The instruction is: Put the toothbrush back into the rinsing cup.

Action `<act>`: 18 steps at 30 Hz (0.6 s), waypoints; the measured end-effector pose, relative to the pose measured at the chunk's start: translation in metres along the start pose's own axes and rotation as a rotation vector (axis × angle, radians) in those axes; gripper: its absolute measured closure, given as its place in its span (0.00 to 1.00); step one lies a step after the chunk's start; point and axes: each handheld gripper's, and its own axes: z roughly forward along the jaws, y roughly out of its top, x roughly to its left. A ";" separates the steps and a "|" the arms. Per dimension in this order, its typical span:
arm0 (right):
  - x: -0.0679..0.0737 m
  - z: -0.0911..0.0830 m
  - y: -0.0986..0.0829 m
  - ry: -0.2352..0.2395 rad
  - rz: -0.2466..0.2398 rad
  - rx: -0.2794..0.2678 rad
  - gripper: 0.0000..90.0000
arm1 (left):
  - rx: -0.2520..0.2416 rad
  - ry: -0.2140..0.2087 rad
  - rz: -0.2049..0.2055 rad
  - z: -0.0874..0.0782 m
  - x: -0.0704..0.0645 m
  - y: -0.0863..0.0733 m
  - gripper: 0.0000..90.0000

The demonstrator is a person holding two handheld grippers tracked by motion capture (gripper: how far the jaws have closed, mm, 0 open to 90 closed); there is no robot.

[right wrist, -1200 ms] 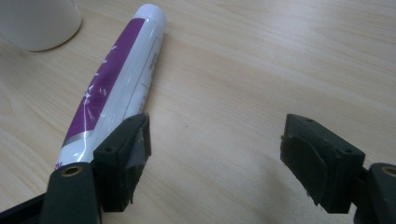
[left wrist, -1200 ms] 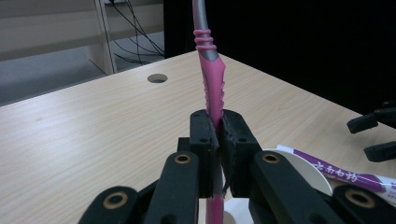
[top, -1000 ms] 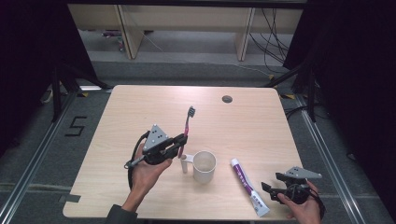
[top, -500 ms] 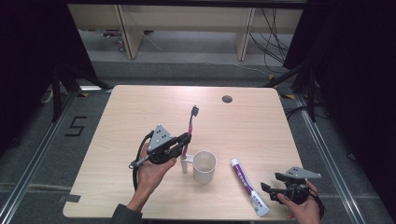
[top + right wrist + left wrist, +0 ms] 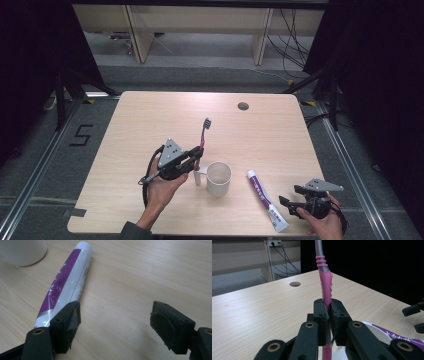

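The left gripper (image 5: 192, 159) is clenched on the pink handle of a toothbrush (image 5: 202, 137), held above the table (image 5: 150, 115) just left of the white cup (image 5: 219, 178); the step in hand looks like standing the brush in that cup. To do it well, carry the brush over the cup's mouth first, tip it nearer to upright so the handle end goes in, lower until the end meets the cup's floor, and only then let go, so the cup is not knocked over. In the high view the brush's long axis runs away from the person and slightly right, bristle head (image 5: 206, 122) at the far, raised end; in the left gripper view the handle (image 5: 325, 287) rises almost straight up from between the jaws. The right gripper (image 5: 116, 322) is spread wide and empty, near the table's right front corner, one jaw just beside the toothpaste (image 5: 66, 282), which lies flat.
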 end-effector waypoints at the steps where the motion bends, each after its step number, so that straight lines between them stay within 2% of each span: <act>1: 0.000 0.000 0.000 -0.001 0.004 -0.001 0.28 | -0.003 0.003 -0.005 0.000 0.000 -0.002 0.93; 8: 0.000 -0.001 0.000 0.000 0.000 -0.003 0.28 | -0.005 0.000 -0.015 0.001 0.000 -0.009 0.93; 9: 0.002 0.000 0.000 0.004 0.031 0.002 0.28 | -0.014 -0.006 -0.015 0.001 0.001 -0.010 0.93; 10: 0.000 -0.001 0.000 -0.005 0.001 -0.003 0.28 | -0.014 -0.006 -0.015 0.001 0.001 -0.010 0.93; 18: 0.000 -0.001 0.000 0.000 0.003 -0.004 0.28 | 0.017 0.000 0.006 -0.005 -0.001 -0.014 0.92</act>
